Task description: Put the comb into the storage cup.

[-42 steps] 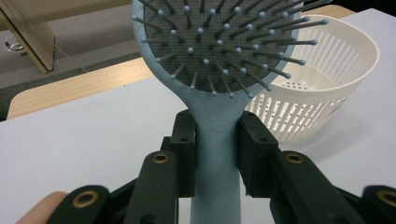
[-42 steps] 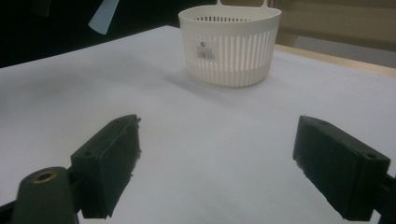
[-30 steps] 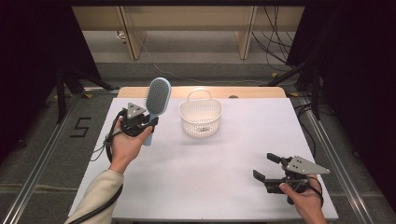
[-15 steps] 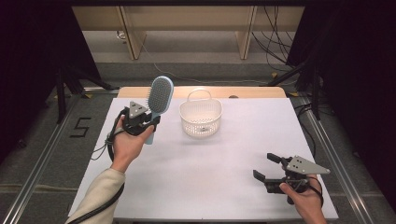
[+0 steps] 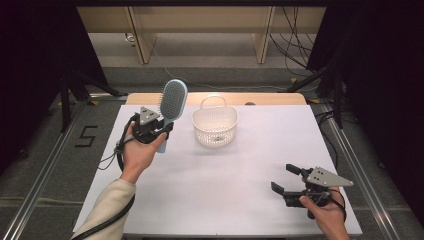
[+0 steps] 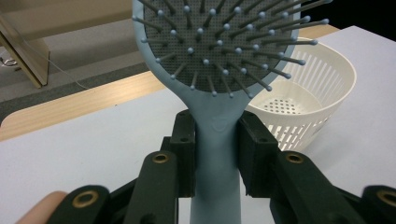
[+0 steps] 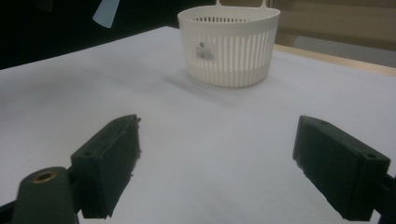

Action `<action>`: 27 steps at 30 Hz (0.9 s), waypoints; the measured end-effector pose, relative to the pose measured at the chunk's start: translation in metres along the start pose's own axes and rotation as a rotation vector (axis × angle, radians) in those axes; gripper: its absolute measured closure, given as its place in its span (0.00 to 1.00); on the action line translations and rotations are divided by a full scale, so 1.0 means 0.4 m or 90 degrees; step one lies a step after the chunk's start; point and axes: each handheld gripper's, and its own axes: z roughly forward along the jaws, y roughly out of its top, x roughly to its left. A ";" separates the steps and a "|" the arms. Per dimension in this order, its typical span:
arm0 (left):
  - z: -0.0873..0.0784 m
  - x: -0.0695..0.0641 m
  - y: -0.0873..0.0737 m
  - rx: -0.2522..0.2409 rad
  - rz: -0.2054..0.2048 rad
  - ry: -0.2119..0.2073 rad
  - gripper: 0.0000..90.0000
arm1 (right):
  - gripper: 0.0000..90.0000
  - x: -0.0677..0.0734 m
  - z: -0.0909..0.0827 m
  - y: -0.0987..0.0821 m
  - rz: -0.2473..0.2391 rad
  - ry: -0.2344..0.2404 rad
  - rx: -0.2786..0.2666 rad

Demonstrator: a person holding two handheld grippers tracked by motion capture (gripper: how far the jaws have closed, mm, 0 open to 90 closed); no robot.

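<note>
**Above the table's left: hairbrush held by its handle**

Your left gripper (image 5: 159, 131) clamps the light, stiff hairbrush (image 5: 173, 101) upright beside the basket (image 5: 215, 126). Smooth plastic may slip; keep hold at the neck. Your right gripper (image 5: 290, 179) gapes wide, holding nothing.

The hairbrush (image 6: 217, 140) at the centre of the left gripper view looks like smooth, matt pale-blue plastic, its grey pad finely textured with thin ball-tipped bristles. The basket (image 5: 215, 127) is cream plastic, slotted and faintly glossy, with a paper label. The surface (image 5: 240, 200) is matt white, with a pale wood strip along its far edge. The left tool (image 6: 217, 154) and right tool (image 7: 217, 163) have matt black plastic jaws with brass-coloured rivets.
</note>
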 end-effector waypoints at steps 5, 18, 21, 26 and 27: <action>0.004 -0.004 0.004 -0.003 -0.001 -0.002 0.78 | 0.17 0.000 0.000 0.000 0.002 0.000 -0.002; 0.006 -0.007 0.013 -0.011 0.000 -0.007 0.78 | 0.17 0.000 0.000 0.000 0.001 0.000 0.000; 0.008 -0.009 0.014 -0.012 -0.001 -0.008 0.78 | 0.17 0.000 0.000 0.000 0.001 0.000 -0.001; 0.010 -0.013 0.018 -0.015 -0.001 -0.011 0.78 | 0.17 0.000 0.000 0.000 0.002 0.000 -0.001; 0.011 -0.014 0.019 -0.015 -0.001 -0.010 0.78 | 0.17 0.000 0.000 0.000 0.002 0.000 -0.002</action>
